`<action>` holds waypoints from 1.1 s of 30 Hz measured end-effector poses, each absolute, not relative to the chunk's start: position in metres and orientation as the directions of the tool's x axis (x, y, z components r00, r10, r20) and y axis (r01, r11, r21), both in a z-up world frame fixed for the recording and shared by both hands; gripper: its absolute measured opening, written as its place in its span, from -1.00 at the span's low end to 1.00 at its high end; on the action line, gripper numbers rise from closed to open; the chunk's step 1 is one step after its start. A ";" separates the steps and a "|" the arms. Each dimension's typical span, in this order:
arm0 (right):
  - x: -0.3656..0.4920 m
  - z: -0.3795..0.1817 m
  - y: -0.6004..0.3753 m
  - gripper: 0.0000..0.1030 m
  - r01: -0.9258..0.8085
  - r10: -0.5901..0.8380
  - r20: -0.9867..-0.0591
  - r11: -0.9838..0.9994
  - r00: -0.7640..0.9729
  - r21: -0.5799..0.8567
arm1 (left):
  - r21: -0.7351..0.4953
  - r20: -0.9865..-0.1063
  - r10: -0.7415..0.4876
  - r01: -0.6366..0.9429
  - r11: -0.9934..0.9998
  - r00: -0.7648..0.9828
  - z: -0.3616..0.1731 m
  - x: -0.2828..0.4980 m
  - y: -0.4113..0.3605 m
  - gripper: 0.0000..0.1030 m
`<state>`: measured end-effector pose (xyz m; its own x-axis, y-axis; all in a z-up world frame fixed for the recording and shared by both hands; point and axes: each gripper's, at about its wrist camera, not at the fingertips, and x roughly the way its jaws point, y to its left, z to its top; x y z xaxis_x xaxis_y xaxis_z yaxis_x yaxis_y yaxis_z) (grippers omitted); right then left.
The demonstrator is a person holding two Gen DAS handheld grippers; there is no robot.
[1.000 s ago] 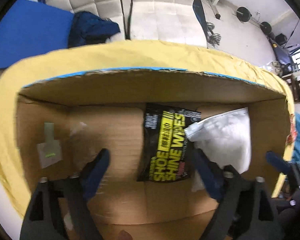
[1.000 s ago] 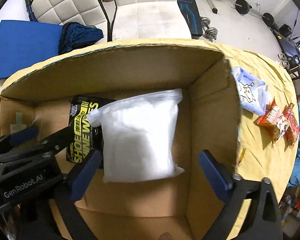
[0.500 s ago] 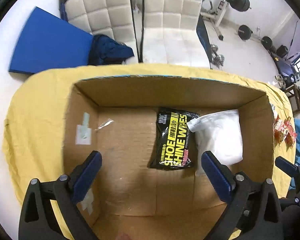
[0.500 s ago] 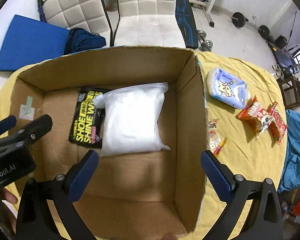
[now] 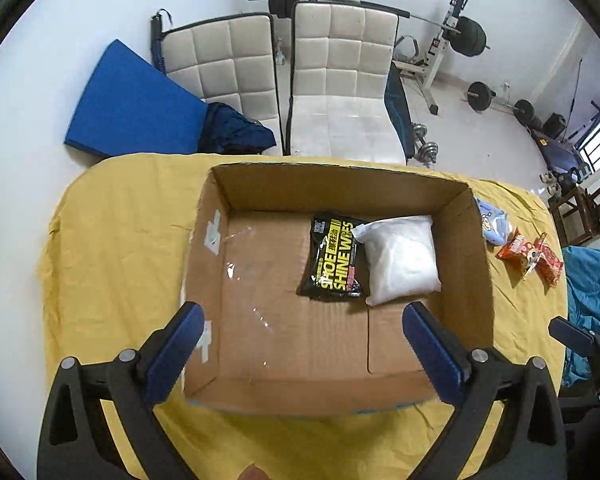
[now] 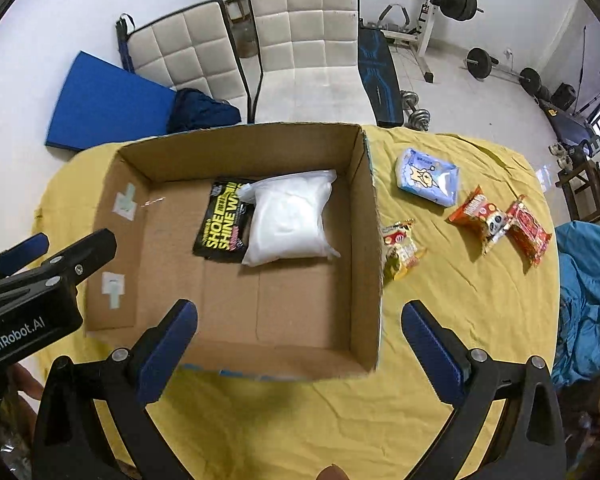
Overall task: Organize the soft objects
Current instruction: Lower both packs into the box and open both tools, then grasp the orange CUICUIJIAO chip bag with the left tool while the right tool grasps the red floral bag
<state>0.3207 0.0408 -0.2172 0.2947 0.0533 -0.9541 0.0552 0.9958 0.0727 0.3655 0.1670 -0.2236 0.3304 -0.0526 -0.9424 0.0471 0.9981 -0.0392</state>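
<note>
Looking down on a home gym corner with two white padded chairs [image 6: 300, 40] and, nearer, a worktop [image 6: 460, 320] draped in yellow cloth.

Finding the packed things resting on the floor of an open cardboard box [image 6: 366, 240] on that worktop: a plump white plastic bag [image 6: 288, 220], puffed and pillow-like with its sealed top edge toward the far wall, lying toward the box's right side and overlapping the right edge of a flat black-and-yellow pack of shoe wipes [image 6: 220, 228]. Both looking limp and crinkly, likely squashing easily under a pinch.

Noting what has just changed: pulling back and up from a second ago, when both claws were low inside the box, close over these two packs. Now hovering high above the near rim, the left claw [image 5: 302, 316] spread wide and holding nothing, the right claw [image 6: 300, 313] likewise spread wide and carrying nothing. Reading that as two items delivered and released, with hands freeing up for the next pick.

Moving outward, seeing more still waiting on the cloth to the right of the box: a small yellow snack packet [image 6: 400, 250] just beside the box wall, a pale blue tissue pack [image 6: 428, 176] farther back, and two red snack packets [image 6: 496, 222] lying together near it. Judging the sorting as partly done, with the right claw sitting closer to these.
</note>
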 end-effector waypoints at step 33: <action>0.330 -0.263 -0.334 1.00 0.157 -0.085 -0.980 0.986 0.179 -0.057 | -0.243 -0.951 -0.275 0.209 0.947 0.139 -0.253 0.407 -0.141 0.98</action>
